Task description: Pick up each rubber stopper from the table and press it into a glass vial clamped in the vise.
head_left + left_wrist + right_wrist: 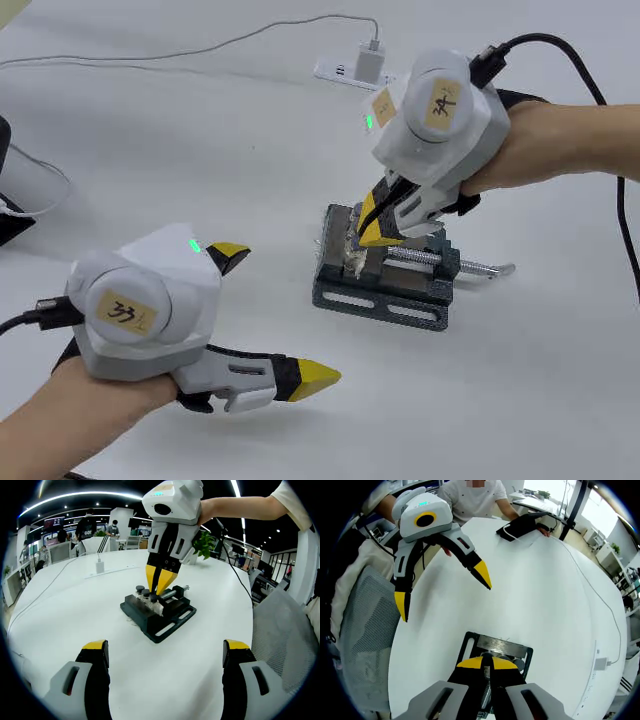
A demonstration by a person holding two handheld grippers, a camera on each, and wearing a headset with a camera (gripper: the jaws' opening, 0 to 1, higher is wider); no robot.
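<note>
A dark metal vise [385, 290] stands on the white table right of centre, also seen as the vise [159, 615] and the vise [496, 645]. Clamped in it are glass vials [353, 256]; three vials [146, 594] carry dark stoppers on top. My right gripper [376, 234] points down at the vials, its yellow tips together just over them; the right gripper [160, 582] and right gripper [487, 663] look shut. Whether a stopper sits between the tips is hidden. My left gripper [273, 313] hovers open and empty at the near left, away from the vise, seen too as left gripper [165, 646] and left gripper [443, 590].
A white charger [368, 62] on a power strip lies at the table's far side, with a white cable running left. A black cable trails from the right gripper. A dark object [6, 180] sits at the left edge. A mesh chair [287, 635] stands beside the table.
</note>
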